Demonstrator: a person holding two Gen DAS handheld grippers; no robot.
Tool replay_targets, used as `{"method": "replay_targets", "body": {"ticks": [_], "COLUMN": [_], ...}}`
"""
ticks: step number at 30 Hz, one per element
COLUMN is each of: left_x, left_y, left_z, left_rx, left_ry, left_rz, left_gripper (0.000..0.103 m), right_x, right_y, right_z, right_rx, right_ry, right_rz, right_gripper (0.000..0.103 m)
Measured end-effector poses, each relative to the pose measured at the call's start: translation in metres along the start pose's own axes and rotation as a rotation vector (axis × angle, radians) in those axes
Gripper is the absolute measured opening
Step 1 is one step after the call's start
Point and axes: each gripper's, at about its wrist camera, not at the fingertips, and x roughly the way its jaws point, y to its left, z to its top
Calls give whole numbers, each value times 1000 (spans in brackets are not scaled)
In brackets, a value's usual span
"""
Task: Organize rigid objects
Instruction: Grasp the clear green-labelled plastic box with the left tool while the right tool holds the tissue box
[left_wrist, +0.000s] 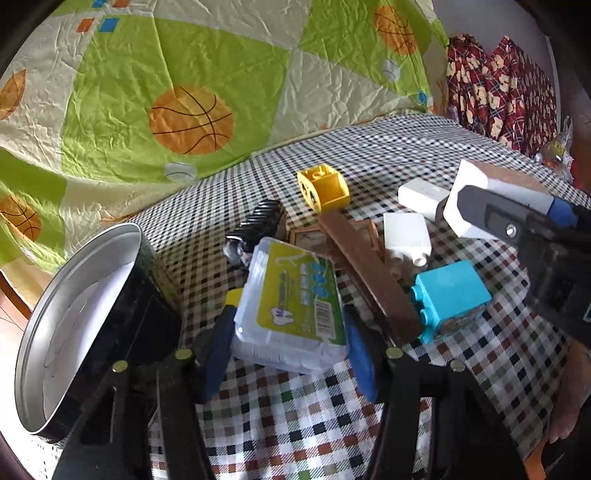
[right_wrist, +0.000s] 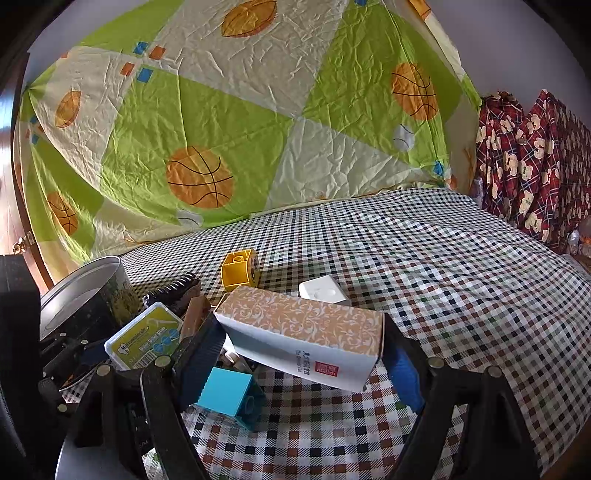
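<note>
A clear plastic case with a green label (left_wrist: 291, 310) was gripped between the jaws of the left gripper (left_wrist: 291, 350), raised a little above the checked surface (left_wrist: 369, 424) and just beside an open round tin (left_wrist: 74, 332), probably the container meant to receive it. A patterned carton (right_wrist: 306, 336) was clamped between the jaws of the right gripper (right_wrist: 303, 365), held clear of the pile, apparently so that it could be sorted separately. Beneath and between them lay a turquoise block (left_wrist: 448, 295), a brown plank (left_wrist: 365, 273) and a white block (left_wrist: 406, 236). Farther off a yellow block (left_wrist: 325, 186) rested on its side, with a black ridged object (left_wrist: 258, 221) near the tin.
</note>
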Motion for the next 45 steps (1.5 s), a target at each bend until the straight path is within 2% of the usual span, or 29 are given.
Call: {"method": "replay_targets", "body": {"ticks": [6,9,21,29,34,38,41,45], "left_x": [-12,-13,-24,-28,-21,-1,13,17], "left_y": [18,24,33,37,32,32,32,26], "left_z": [-4,-4,-8,-10,-8,-1,0,-1], "left_rx": [-87,-112,-166,-182,-146,-148,-153,-145], "left_ry": [-82,-98,-185,-210,-162,-39,41,67], "left_rz": [-62,-84,-85,-87,-104,-134,-181,-162], "left_gripper": [56,55,52,51,52,62,65,68], "right_x": [-2,-3,-7,-9,-9,-9,-9,-9], "right_y": [0,2,5,5,5,5,5,5], "right_z": [0,-1,-3,-4,-4,-4,-4,-3], "right_rx": [-7,-19,-45,-54,-55,-55,-55,-57], "right_ry": [-12,-23,-47,-62,-60,-61,-63,-59], "right_rz": [-2,-8,-13,-15,-14,-14,-14,-15], "right_gripper": [83,83,83,83,83,83,83,83]}}
